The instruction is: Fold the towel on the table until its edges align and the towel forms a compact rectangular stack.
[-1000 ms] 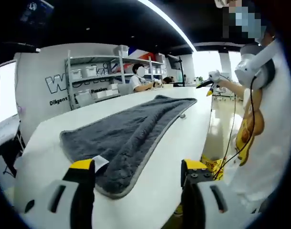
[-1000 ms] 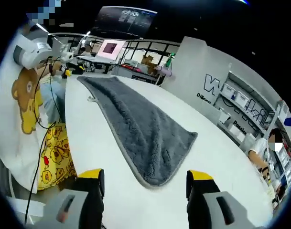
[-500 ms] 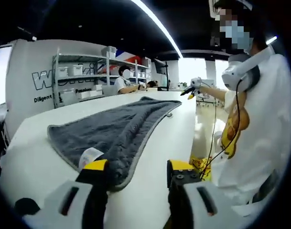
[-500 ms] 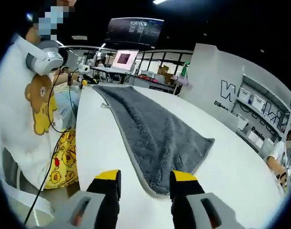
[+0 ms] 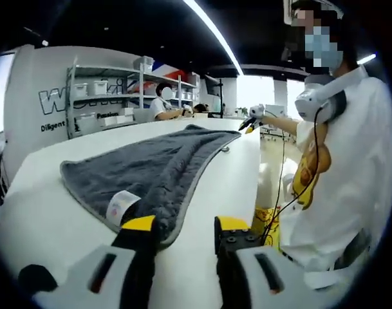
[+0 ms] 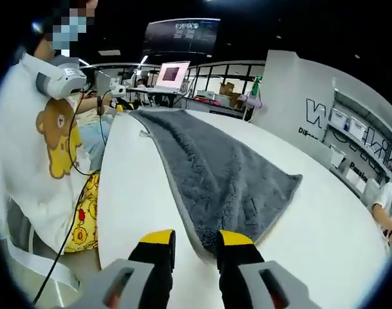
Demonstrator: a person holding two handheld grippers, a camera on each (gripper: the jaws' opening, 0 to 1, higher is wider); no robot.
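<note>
While the towel (image 5: 158, 170) lies flat, both tongs (image 5: 180, 226) (image 6: 196, 239) clamp its near edge corners.

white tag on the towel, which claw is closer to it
Left. The left claw sits at the towel corner with the white tag just beyond its jaw; the right claw is at the opposite end.

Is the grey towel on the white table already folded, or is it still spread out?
Spread out. The grey fluffy towel lies long and mostly flat on the white table, rumpled, with no compact stack. Whether it is doubled lengthwise, I cannot tell.

Storage shelves (image 5: 99, 96), ceiling striplight (image 5: 212, 29)
</note>
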